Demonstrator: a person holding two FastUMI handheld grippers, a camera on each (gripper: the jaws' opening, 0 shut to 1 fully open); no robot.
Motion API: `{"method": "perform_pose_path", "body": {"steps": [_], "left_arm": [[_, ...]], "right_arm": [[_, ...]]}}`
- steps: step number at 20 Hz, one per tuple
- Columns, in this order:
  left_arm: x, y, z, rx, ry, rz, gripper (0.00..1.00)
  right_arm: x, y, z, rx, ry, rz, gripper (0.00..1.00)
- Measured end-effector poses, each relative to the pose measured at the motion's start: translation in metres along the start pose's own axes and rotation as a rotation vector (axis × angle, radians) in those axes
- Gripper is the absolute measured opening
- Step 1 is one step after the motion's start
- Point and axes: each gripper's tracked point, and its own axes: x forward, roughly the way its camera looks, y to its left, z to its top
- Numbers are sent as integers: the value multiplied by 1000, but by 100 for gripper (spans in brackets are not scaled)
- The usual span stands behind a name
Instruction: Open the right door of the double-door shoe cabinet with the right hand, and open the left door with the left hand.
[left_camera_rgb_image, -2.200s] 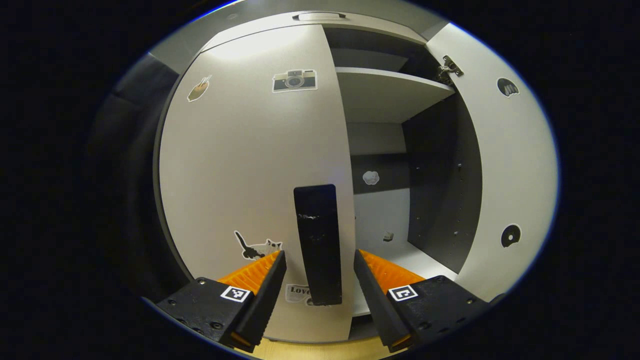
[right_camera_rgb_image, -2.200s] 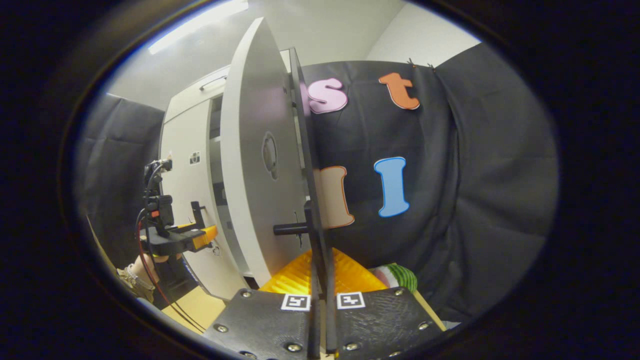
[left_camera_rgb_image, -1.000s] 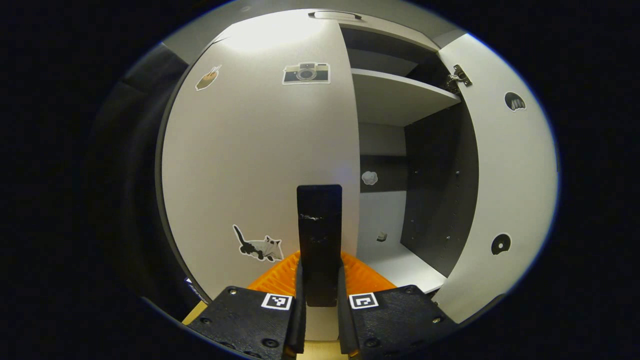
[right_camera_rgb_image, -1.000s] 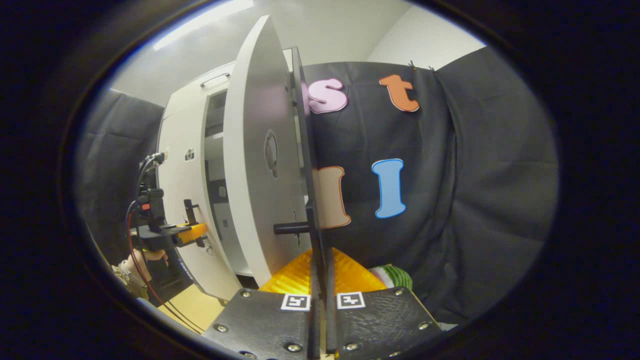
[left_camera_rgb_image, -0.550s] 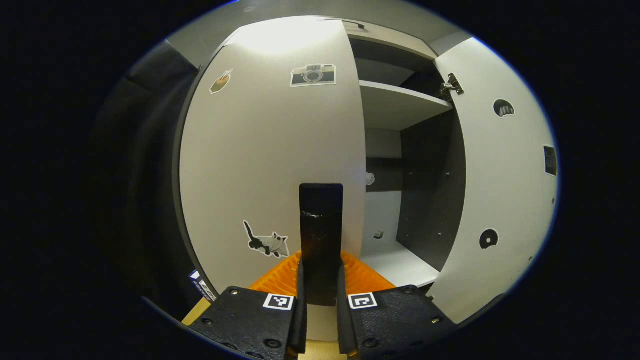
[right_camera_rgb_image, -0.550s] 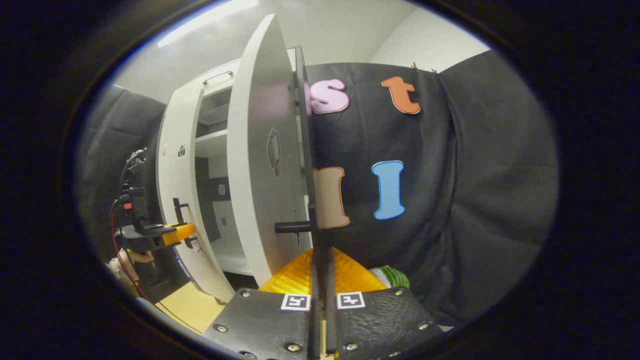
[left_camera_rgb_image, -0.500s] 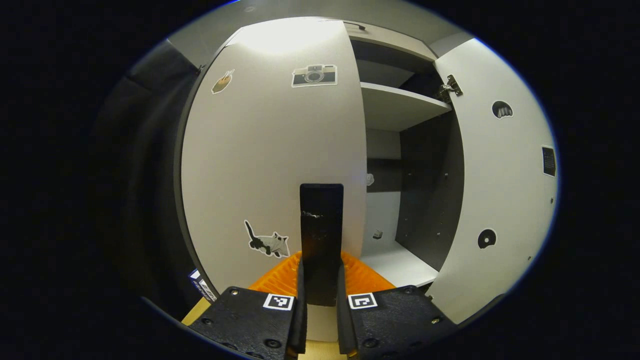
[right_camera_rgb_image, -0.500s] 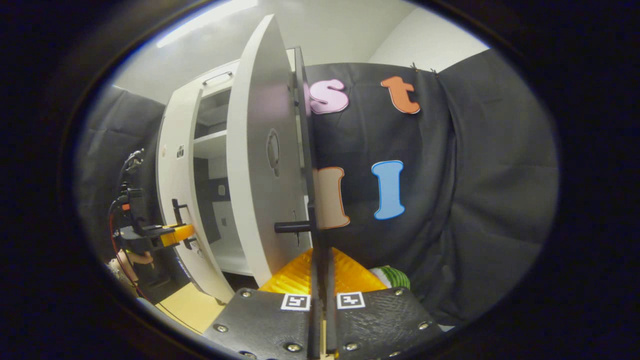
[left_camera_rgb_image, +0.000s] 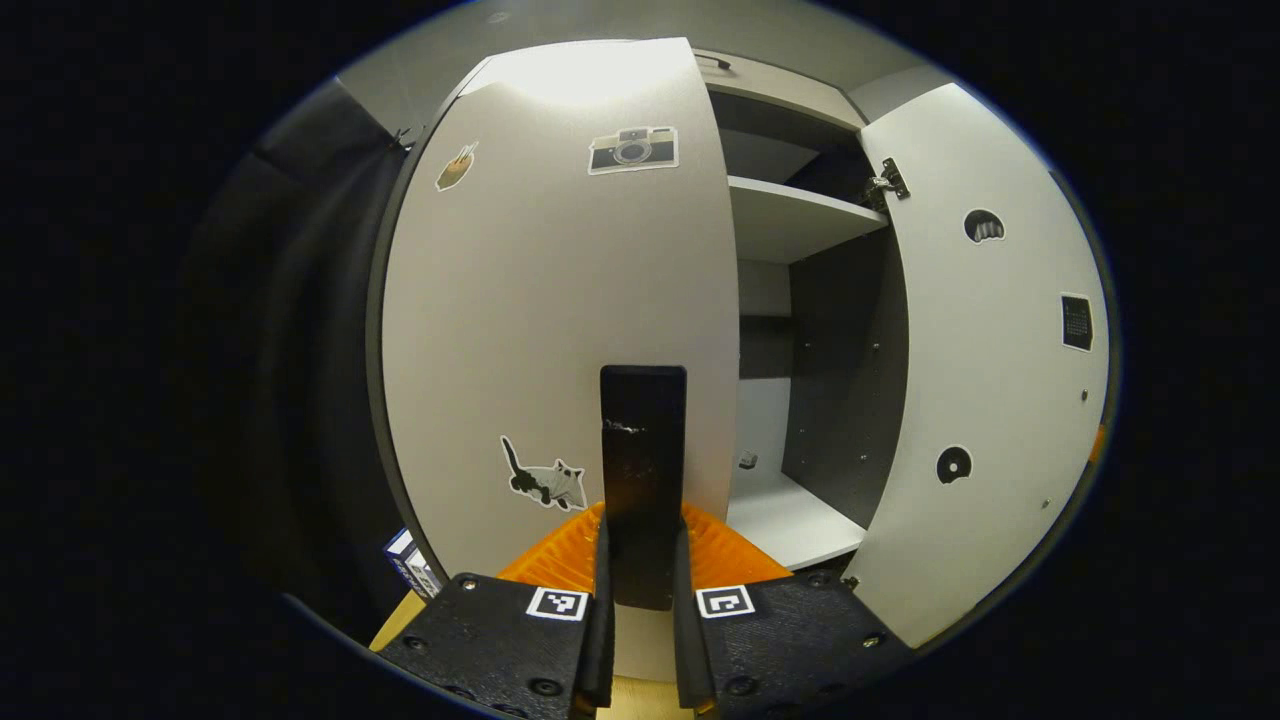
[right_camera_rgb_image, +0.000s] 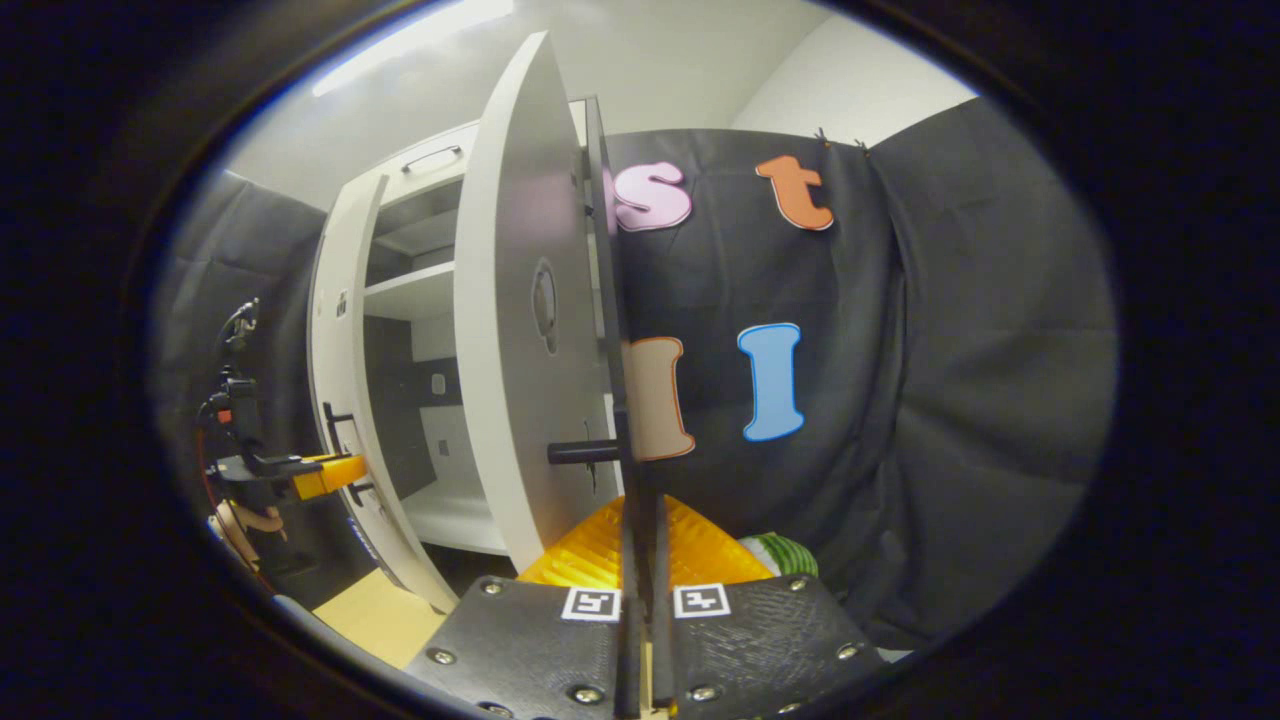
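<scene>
Gap between left door (left_camera_rgb_image: 560, 300) and right door (left_camera_rgb_image: 990, 350) open — cabinet interior reachable, shelf (left_camera_rgb_image: 800, 205) overhead

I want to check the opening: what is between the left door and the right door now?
In the left gripper view, between the left door and right door lies the open cabinet inside: a shelf above, a bare floor board below.

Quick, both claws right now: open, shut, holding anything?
Left claw: shut on the left door handle.
Right claw: shut on the right door handle.
</scene>
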Motion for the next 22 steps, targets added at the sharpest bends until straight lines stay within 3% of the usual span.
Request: {"method": "perform_pose_path", "body": {"steps": [13, 22], "left_arm": [[-34, 11, -2, 20, -2, -74, 25], [-63, 29, -2, 38, -3, -73, 25]], "right_arm": [[1, -1, 2, 3, -21, -8, 5], [-1, -1, 2, 1, -35, -15, 5]]}}
